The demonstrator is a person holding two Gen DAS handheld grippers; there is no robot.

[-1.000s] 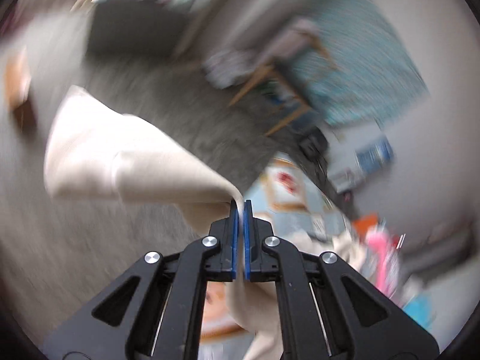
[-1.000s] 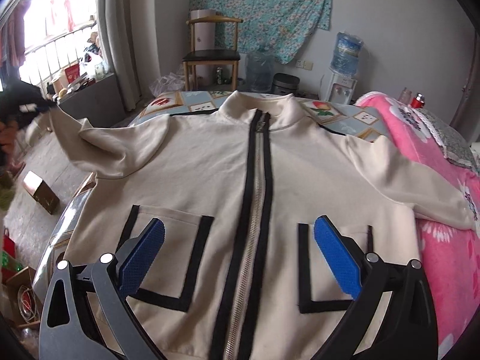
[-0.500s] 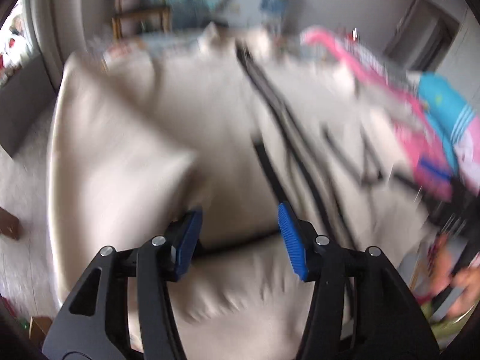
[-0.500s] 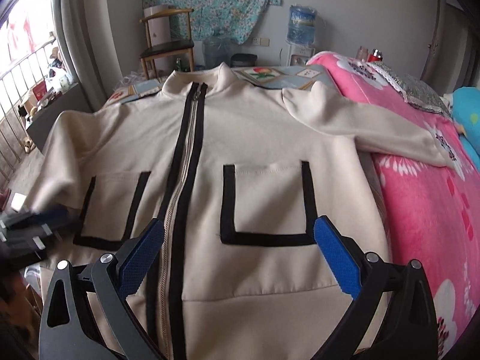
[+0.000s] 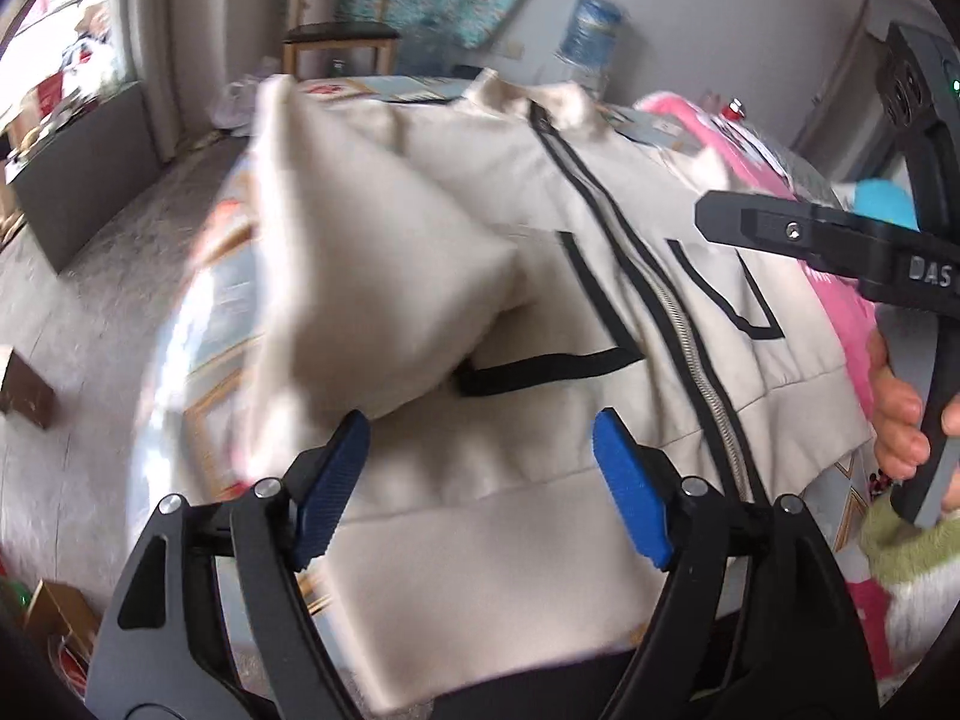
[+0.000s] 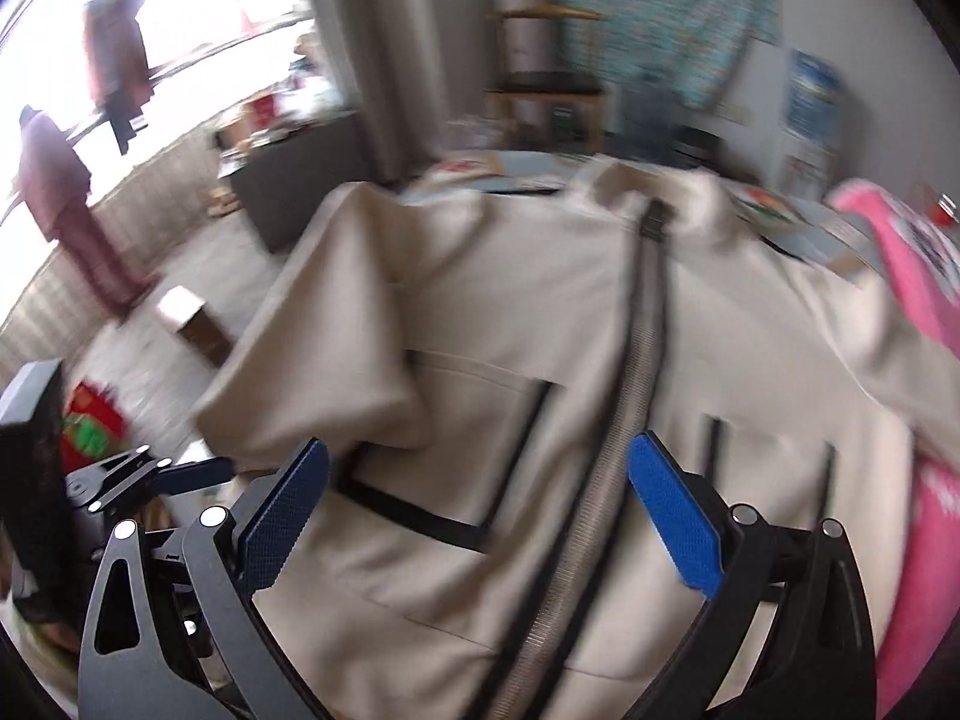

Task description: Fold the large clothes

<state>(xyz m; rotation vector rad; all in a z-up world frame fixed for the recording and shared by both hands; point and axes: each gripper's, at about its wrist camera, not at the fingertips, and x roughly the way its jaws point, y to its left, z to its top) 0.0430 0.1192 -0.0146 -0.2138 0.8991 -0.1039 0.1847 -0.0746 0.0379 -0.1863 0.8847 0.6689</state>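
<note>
**Jacket fold: one sleeve in, rest pending**

Bed point(image 5: 198, 324): carrying the jacket point(image 5: 540, 192), which is lying face up, zipped, collar at the far end, hem nearest both cameras. Pink blanket point(image 6: 924, 516) is sitting along its right edge.

Jacket: the left sleeve point(image 5: 384, 294) is lying folded in over the left chest, its cuff end covering part of the left pocket point(image 6: 456, 462). Judging that as fold one, done. The right sleeve point(image 6: 882, 324) is lying out sideways toward the blanket, not folded in yet. Body isn't folded either: zipper point(image 6: 624, 396) is running straight, hem is flat. So I'm reading this as early, roughly a third in. Left to do: right sleeve in, then the body fold hem to collar.

Left gripper point(image 5: 480, 480): hovering just over the hem on the left side, fingers point(image 5: 333, 474) spread wide, gripping nothing.

Right gripper point(image 6: 477, 519): hovering above the lower front near the zipper, fingers point(image 6: 672, 516) spread wide too, carrying nothing. Its view is motion-blurred, so not calling whether either tip is touching cloth.

Next I'm expecting the right gripper to go for the right cuff.
</note>
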